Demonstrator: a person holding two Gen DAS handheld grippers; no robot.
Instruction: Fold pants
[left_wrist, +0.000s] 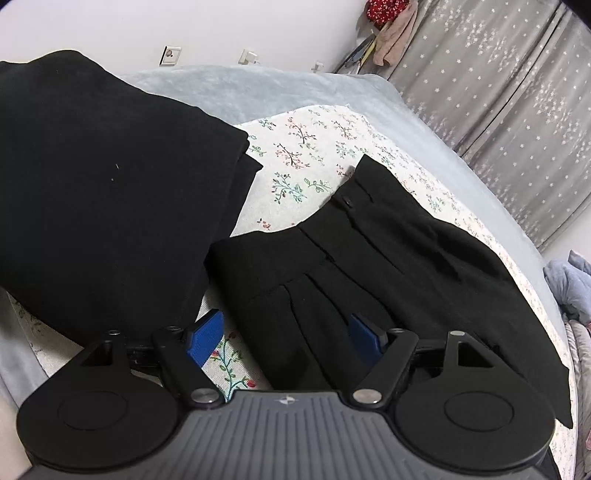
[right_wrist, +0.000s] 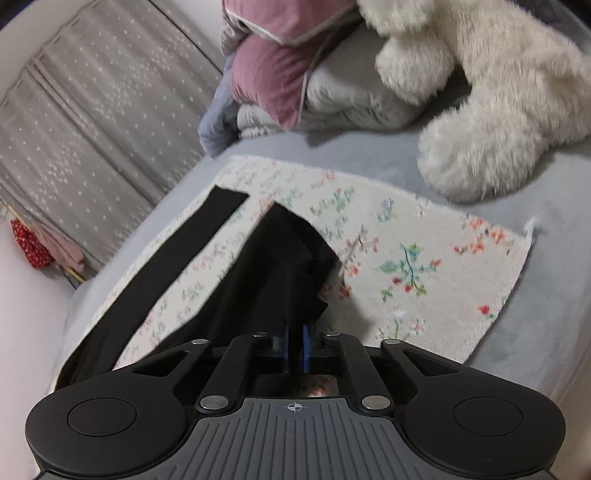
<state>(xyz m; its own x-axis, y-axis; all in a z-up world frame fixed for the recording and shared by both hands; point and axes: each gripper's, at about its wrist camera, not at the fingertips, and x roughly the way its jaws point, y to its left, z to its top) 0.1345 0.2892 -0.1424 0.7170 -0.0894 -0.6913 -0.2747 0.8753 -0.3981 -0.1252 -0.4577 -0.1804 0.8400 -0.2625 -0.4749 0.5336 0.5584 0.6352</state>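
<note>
Two tools work one pair of black fabric pants (left_wrist: 369, 266) on one floral towel (left_wrist: 295, 155): left tool (left_wrist: 284, 332) spread wide, right tool (right_wrist: 295, 343) clenched on cloth.

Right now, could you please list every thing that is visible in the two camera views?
pants: one, black, on the floral cloth, waistband away from the left camera
folded garment: one, black, left of the pants
floral cloth: one, white with flowers, on the bed
bed cover: one, grey-blue
plush toy: one, white, at the bed's far end
bedding pile: pink and grey, beside the toy
curtain: grey with white stars
left gripper: open, over the pants
right gripper: shut on black pants fabric
</note>
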